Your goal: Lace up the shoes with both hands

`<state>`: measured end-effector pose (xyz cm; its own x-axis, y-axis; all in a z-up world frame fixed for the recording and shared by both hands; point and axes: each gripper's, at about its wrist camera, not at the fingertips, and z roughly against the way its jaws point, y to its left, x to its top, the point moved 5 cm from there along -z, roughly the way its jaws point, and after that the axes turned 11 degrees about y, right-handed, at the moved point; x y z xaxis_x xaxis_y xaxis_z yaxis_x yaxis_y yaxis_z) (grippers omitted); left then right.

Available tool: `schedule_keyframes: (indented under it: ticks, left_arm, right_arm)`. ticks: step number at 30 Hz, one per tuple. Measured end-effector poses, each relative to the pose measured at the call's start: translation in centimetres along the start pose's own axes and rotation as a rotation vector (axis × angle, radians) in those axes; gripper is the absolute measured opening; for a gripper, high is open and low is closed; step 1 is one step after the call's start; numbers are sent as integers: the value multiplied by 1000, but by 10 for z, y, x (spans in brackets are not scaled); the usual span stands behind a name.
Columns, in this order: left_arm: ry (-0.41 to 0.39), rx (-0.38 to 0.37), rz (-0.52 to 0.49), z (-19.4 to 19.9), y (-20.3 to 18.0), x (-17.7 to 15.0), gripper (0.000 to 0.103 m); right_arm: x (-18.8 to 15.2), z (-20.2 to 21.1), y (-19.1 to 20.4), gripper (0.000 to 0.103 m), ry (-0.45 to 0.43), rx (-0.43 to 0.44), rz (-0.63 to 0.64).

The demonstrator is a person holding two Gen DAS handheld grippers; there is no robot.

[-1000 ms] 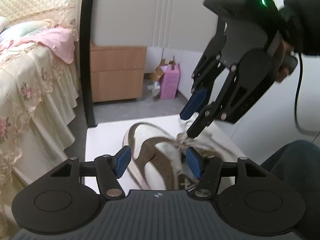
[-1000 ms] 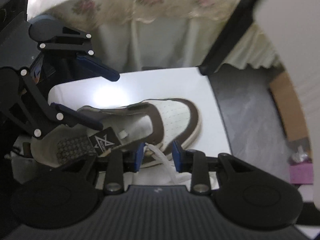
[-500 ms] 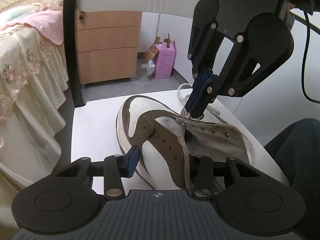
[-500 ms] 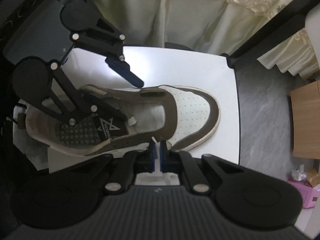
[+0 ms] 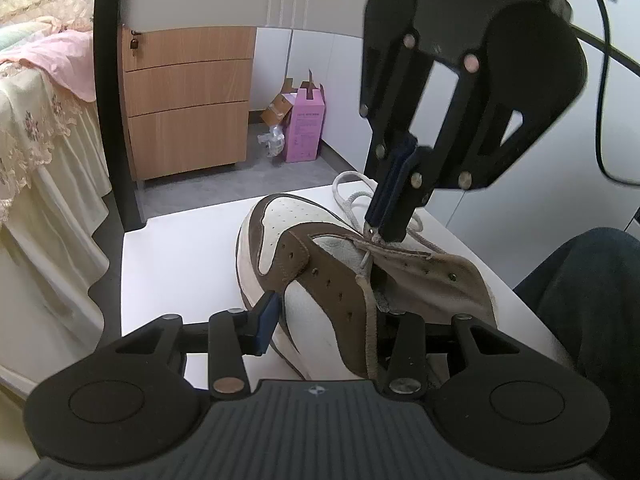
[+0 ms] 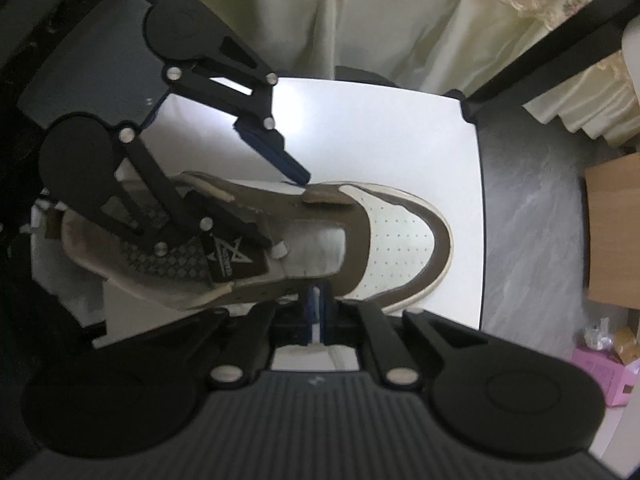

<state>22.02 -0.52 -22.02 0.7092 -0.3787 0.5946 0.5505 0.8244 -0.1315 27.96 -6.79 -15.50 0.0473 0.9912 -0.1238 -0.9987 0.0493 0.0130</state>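
Jaws of the right gripper [image 5: 374, 229] have just been closing and now pinch the lace [image 5: 362, 200] at the rim of the shoe's [image 5: 320, 280] far eyelet flap; jaws of the left gripper [image 5: 332, 320] have just been narrowing and straddle the near side wall of the shoe, one pad [image 5: 266, 322] outside against the white side panel, the other finger hidden inside the opening, so contact there cannot be confirmed. The shoe, brown and white, lies on the white table [image 5: 180, 248], toe pointing away from the person. The arrangement suggests a division of labour: the left gripper steadies the upper so the eyelet row stays spread, while the right, pointing straight down, works the lace end at an eyelet. In the right wrist view the lace [image 6: 317, 304] shows as a pale strip between the shut pads. Loose loops of lace lie on the table beyond the toe and may snag. Beyond the table stand a drawer cabinet [image 5: 188, 100], a pink box [image 5: 306, 124] and a bed with a lace-edged cover [image 5: 36, 128]; a trouser leg [image 5: 580, 300] borders the table at right.
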Motion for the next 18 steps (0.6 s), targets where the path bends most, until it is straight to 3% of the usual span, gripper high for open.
schedule_keyframes:
  ticks: [3, 5, 7, 10, 13, 18]
  left_arm:
    - [-7, 12, -19, 0, -2, 0, 46]
    - [-10, 13, -22, 2, -3, -1, 46]
    - [-10, 17, -9, 4, -3, -2, 46]
    - [-6, 28, 5, 5, -1, -3, 46]
    - [0, 40, -1, 2, -2, -3, 46]
    - [-5, 36, 3, 1, -2, -3, 46]
  right_arm:
    - [3, 4, 0, 27, 27, 9, 33]
    - [5, 6, 0, 29, 45, 15, 64]
    - [8, 6, 0, 26, 62, 28, 81]
    - [12, -1, -4, 12, 105, 48, 71]
    - [12, -6, -8, 5, 132, 79, 61]
    - [18, -7, -6, 3, 120, 82, 15]
